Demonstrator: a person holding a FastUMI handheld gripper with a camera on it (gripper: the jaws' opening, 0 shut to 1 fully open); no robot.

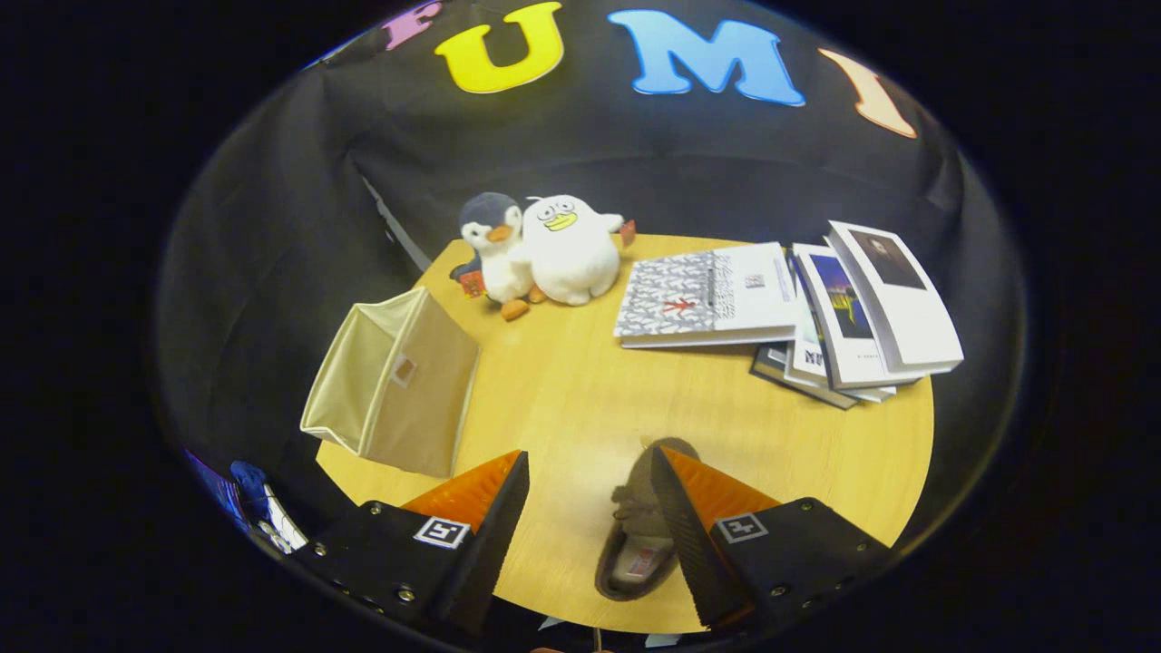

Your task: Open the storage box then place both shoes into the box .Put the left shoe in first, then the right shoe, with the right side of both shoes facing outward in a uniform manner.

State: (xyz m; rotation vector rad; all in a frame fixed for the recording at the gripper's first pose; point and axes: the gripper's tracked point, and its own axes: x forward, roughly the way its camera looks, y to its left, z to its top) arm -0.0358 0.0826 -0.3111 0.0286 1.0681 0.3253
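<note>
A beige fabric storage box (392, 385) stands on the round wooden table (580, 390), to the left and ahead of my fingers, its top open and its inside looking bare. One brown shoe (639, 531) lies on the table near the front edge, partly behind my right finger (691, 526), its opening toward me and its toe pointing away. My gripper (588, 472) hovers above the table, open, with nothing between the fingers. The left finger (490, 531) is near the box's front corner.
Two plush toys, a penguin (494, 249) and a white duck-like one (570, 249), sit at the table's far edge. A spread of several books (789, 308) lies at the far right. The box overhangs the table's left edge.
</note>
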